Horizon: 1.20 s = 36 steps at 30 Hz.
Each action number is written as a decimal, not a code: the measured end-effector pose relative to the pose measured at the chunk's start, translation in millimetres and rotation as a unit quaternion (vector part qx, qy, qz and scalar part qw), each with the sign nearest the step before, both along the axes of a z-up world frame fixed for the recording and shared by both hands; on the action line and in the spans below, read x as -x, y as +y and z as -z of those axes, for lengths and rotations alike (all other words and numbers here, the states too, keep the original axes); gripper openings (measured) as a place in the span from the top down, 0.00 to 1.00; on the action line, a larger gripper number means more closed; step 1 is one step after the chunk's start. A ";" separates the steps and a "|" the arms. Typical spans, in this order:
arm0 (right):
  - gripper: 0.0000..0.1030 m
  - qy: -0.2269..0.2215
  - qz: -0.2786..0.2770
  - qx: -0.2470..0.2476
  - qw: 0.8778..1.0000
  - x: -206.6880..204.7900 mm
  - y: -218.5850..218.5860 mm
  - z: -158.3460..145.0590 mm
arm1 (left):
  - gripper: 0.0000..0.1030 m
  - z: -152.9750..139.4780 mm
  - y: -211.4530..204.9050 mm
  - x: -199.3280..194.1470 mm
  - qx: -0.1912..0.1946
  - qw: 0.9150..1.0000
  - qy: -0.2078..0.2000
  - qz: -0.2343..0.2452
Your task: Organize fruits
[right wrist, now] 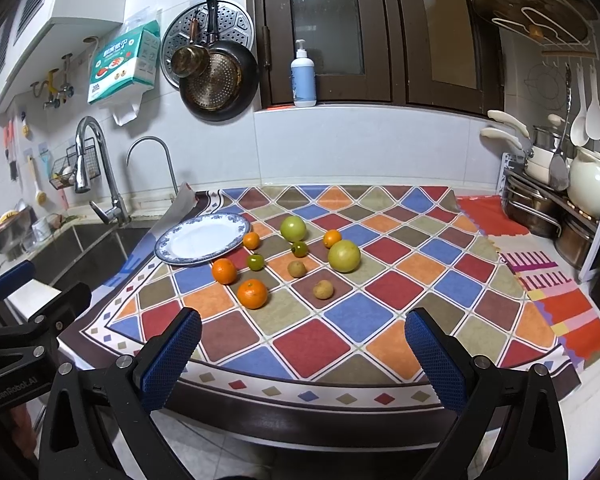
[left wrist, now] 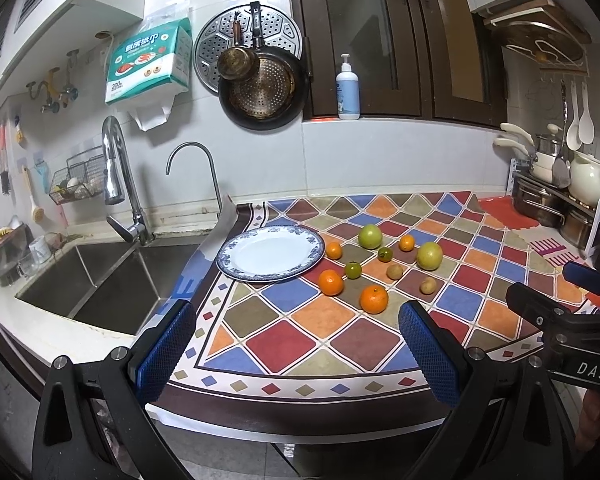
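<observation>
A white plate with a blue rim [left wrist: 236,249] [right wrist: 168,245] lies bare on the patterned cloth near the sink. To its right lie several loose fruits: oranges [left wrist: 373,299] [right wrist: 252,293], two large green fruits [left wrist: 429,255] [right wrist: 343,256], small green ones [left wrist: 353,269] [right wrist: 255,261] and small brown ones [left wrist: 427,285] [right wrist: 323,289]. My left gripper [left wrist: 296,344] is open and empty above the cloth's front edge. My right gripper [right wrist: 303,356] is open and empty too, also short of the fruits. The right gripper shows in the left wrist view [left wrist: 564,300].
A steel sink [left wrist: 100,280] with two taps [left wrist: 120,184] lies left of the plate. Pots and a white kettle [right wrist: 592,184] stand on a rack at the right. Pans hang on the back wall [left wrist: 260,80]. A soap bottle [right wrist: 303,76] stands on the window sill.
</observation>
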State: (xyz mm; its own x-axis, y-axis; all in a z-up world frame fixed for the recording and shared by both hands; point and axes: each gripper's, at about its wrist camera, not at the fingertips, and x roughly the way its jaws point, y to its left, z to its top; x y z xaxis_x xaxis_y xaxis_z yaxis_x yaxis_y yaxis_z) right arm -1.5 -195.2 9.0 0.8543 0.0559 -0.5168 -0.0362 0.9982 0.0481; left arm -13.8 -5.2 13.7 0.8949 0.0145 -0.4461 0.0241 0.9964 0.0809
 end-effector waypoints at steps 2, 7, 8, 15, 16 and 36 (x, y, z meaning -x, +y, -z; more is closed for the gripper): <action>0.01 0.000 -0.001 0.000 1.000 -0.3 -0.2 -0.3 | 0.00 0.6 -0.5 0.1 0.000 1.000 0.000 0.001; 0.01 0.000 -0.001 0.000 1.000 -0.3 0.0 0.1 | 0.00 0.6 -1.1 -0.4 0.000 1.000 0.000 0.001; 0.01 0.000 0.000 0.000 1.000 -0.3 -0.3 0.0 | 0.00 0.7 -1.4 -0.4 0.000 1.000 0.000 0.001; 0.01 0.001 -0.004 0.000 1.000 -1.3 -0.4 0.3 | 0.00 1.1 -1.4 -0.4 0.000 1.000 -0.001 0.001; 0.01 0.001 -0.004 0.000 1.000 -1.8 -0.7 0.4 | 0.00 1.1 -1.5 -0.7 0.000 1.000 -0.001 0.001; 0.01 0.029 -0.007 0.017 0.999 -32.0 -5.9 20.4 | 0.01 23.6 -16.6 -43.4 -0.024 0.998 0.028 0.049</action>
